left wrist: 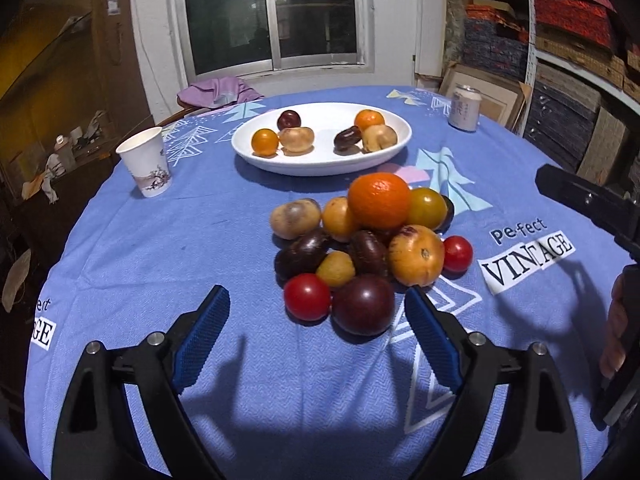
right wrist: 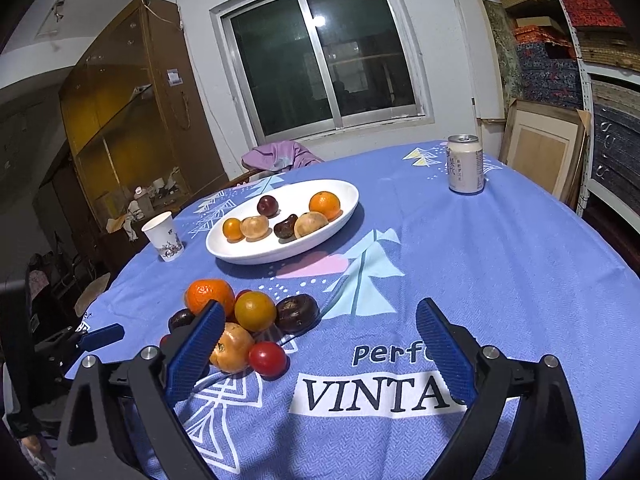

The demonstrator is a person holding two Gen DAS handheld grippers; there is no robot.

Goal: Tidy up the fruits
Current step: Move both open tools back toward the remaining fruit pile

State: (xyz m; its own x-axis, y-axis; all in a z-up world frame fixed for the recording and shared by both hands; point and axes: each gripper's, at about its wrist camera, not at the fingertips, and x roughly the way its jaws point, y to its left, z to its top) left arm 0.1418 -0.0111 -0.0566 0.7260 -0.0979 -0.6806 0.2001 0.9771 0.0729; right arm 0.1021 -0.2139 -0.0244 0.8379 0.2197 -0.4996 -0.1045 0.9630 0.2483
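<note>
A heap of fruit (left wrist: 368,248) lies on the blue tablecloth, topped by a big orange (left wrist: 379,200); a dark plum (left wrist: 363,309) and a red tomato (left wrist: 307,297) are nearest. My left gripper (left wrist: 318,300) is open just short of those two, with nothing between its blue pads. In the right wrist view the same heap (right wrist: 240,320) sits at lower left. My right gripper (right wrist: 320,320) stands open over bare cloth to the right of it, its left pad (right wrist: 196,354) in front of the fruit. A white oval plate (left wrist: 320,166) (right wrist: 248,256) farther back holds several fruits.
A paper cup (left wrist: 147,162) (right wrist: 164,236) stands left of the plate. A drink can (left wrist: 464,109) (right wrist: 465,164) stands at the far right. A chair with purple cloth (right wrist: 276,158) is behind the table. Shelves of boxes (left wrist: 568,40) line the right wall.
</note>
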